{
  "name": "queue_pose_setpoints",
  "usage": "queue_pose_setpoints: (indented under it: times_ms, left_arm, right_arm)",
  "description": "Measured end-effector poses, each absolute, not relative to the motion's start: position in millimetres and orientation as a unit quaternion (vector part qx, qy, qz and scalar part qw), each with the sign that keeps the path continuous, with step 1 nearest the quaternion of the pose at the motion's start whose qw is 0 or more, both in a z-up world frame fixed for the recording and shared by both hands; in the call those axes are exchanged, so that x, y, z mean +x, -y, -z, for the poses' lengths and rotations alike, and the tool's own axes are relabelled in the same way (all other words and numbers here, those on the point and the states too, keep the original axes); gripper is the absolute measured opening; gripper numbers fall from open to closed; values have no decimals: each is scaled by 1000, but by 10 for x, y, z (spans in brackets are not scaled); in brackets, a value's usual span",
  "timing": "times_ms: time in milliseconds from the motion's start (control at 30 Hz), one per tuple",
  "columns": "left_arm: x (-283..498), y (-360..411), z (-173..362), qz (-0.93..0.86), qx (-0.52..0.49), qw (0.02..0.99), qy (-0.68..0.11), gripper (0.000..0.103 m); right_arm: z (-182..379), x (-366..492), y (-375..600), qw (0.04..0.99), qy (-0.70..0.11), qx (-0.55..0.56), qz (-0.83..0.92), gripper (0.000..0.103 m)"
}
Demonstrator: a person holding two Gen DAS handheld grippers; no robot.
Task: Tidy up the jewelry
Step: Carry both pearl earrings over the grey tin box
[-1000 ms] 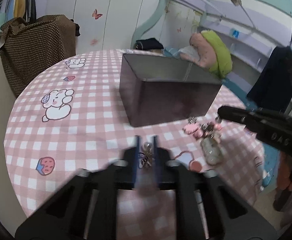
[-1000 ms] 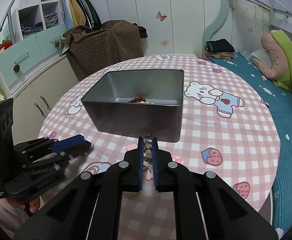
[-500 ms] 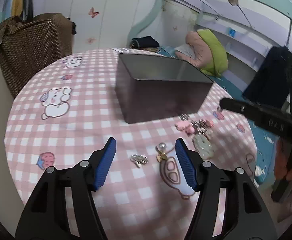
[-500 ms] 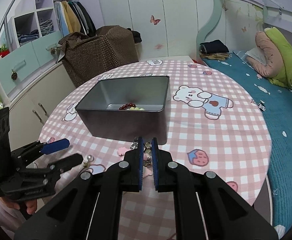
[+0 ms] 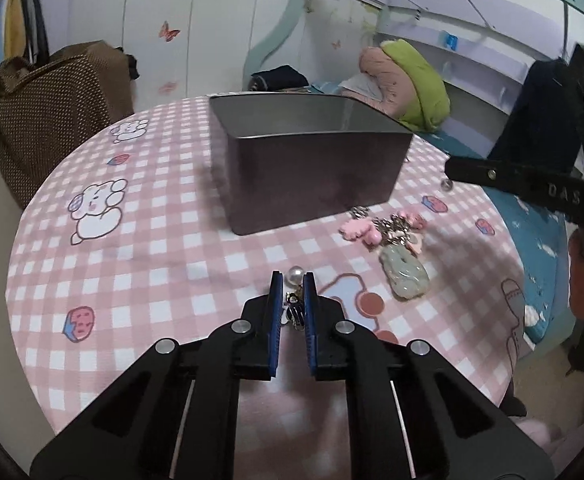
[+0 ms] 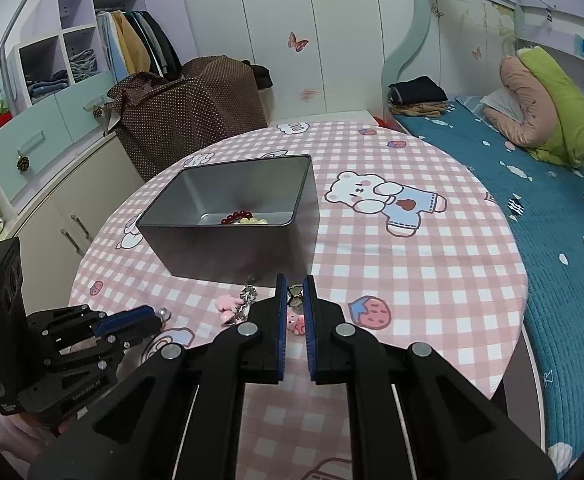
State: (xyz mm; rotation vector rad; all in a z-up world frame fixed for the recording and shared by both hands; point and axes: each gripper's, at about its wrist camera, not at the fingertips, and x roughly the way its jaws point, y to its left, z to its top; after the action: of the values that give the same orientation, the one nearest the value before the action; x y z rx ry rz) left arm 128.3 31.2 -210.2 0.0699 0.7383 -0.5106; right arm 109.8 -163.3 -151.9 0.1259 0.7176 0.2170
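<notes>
Two views cover one round desk [image 6: 431,264] with a pink checked cloth. Only the right wrist view looks into the metal tin [image 6: 228,216], where red and pale beads [image 6: 244,218] lie against its near wall; the left wrist view shows only the tin's dark outer walls [image 5: 311,184]. The left wrist view alone shows the pale green jade pendant [image 5: 403,274] lying flat, beside the pink charm cluster [image 5: 379,230] near the tin's corner.

The left claw [image 5: 292,280] is pressed together on a pearl earring [image 5: 295,275] (pearl just past the tips). The right claw [image 6: 293,284] is nearly closed, pinching a small metal piece [image 6: 295,294] just off the tin's near wall.

The desk edge falls to the bed [image 6: 551,216] on the right; bare cloth lies right of the tin.

Half a second ago the left claw was spread, with the earring loose on the cloth.
</notes>
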Motion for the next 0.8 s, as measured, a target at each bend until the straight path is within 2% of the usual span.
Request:
queue_pose_setpoints:
  times_ms: [600, 800]
  left_arm:
    - [1341, -518, 1569, 224, -21, 931, -289, 10]
    - [1428, -460, 1386, 232, -33, 937, -260, 10]
  right_arm:
    - [1322, 1076, 1531, 937, -323, 50, -127, 8]
    - [1166, 1111, 1576, 932, -308, 88, -171, 8]
